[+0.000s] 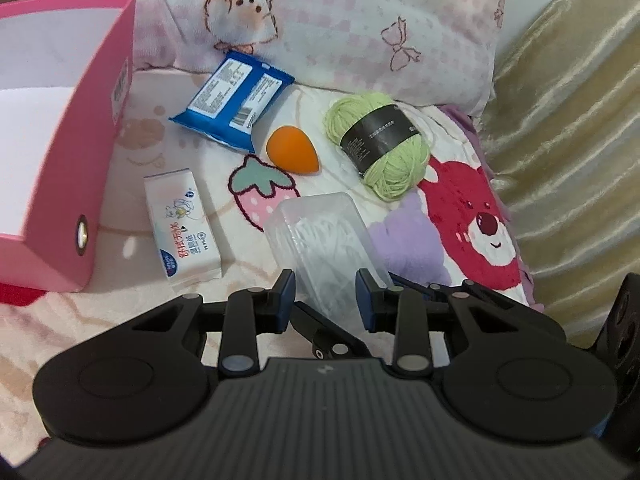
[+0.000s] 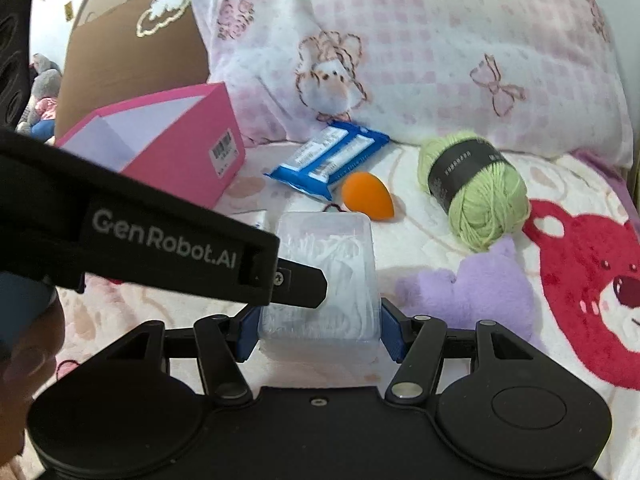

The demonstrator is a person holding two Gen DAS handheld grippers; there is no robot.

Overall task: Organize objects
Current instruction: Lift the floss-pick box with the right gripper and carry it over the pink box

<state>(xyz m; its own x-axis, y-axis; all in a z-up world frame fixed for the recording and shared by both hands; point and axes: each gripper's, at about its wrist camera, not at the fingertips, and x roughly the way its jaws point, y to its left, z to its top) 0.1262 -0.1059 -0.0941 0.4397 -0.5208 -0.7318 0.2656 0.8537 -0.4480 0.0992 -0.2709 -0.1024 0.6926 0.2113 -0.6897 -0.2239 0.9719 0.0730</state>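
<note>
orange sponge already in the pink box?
No. The orange sponge lies on the blanket between the blue wipes pack and the green yarn ball, apart from the pink box.

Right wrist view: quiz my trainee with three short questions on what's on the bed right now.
1. True or false: the jaws of the right gripper hold the clear box.
2. What colour is the label around the yarn ball?
3. Which lies nearest the orange sponge: A yarn ball, B blue packet, C pink box?
Key: 1 true; 2 black; 3 B.
</note>
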